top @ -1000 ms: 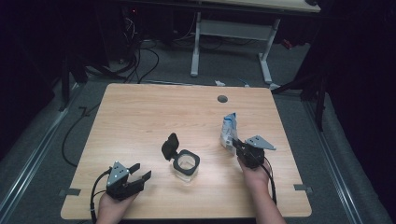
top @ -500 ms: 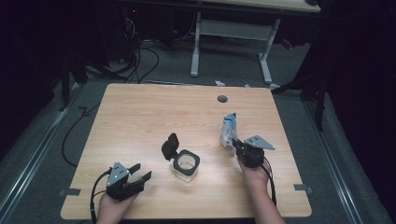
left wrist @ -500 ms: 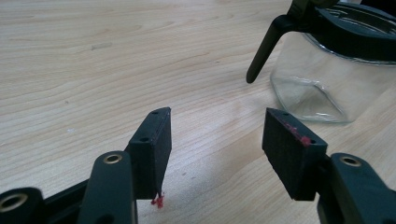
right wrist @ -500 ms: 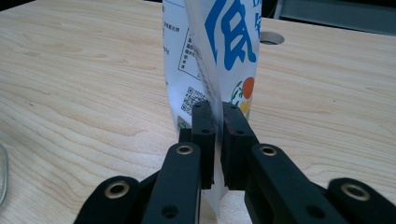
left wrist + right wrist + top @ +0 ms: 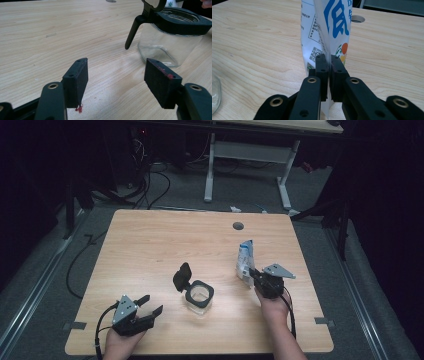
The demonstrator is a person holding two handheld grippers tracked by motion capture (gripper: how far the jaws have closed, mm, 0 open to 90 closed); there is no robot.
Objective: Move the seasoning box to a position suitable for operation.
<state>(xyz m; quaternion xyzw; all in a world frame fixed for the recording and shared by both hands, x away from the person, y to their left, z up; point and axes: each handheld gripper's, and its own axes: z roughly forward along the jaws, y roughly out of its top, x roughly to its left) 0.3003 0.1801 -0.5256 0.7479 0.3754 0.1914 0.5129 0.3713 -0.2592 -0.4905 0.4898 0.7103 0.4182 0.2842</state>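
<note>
Pouch [image 5: 245,260] pinched upright by right gripper [image 5: 256,276]; jar [image 5: 199,296] seemingly empty; left gripper [image 5: 150,305] spread, just widened.

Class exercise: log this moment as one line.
right gripper: shut on pouch, upright | left gripper: open, jaws just widened, nothing between | glass jar: lid flipped open, mid-table

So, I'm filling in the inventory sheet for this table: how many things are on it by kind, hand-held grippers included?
Glass jar with open black flip lid: 1
White and blue printed pouch: 1
Hand-held gripper: 2, the left hand-held gripper open over bare table, the right hand-held gripper shut on the pouch's edge
Total: 4
</note>
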